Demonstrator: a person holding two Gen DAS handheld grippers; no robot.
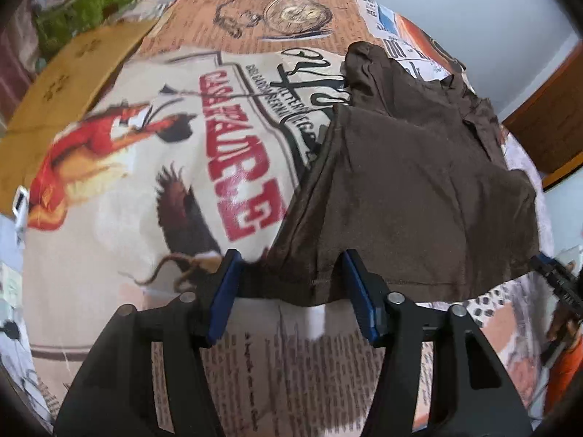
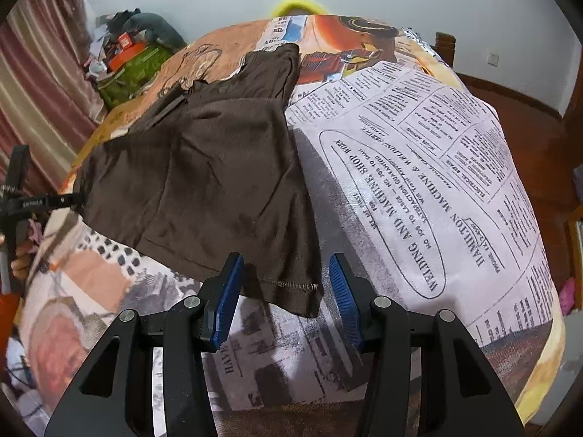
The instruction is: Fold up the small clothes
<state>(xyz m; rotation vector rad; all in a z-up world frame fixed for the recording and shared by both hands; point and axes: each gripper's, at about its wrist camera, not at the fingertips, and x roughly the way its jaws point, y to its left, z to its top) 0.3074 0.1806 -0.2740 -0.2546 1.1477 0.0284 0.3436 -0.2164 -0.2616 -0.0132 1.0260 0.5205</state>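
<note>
Brown shirt lies on the printed bedspread, its near hem lifted. The left gripper has its jaws apart with one hem corner between them; the right gripper, jaws likewise apart, brackets the other corner.

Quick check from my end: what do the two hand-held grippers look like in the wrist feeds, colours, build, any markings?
Both match. The left hand-held gripper and the right hand-held gripper are matte black angular linkages with triangular cut-outs and round silver pivot pins. Each finger carries a blue ribbed pad. No cables or sleeves show. White lettering on the left one's side, seen from the right wrist, is too small to read.
</note>
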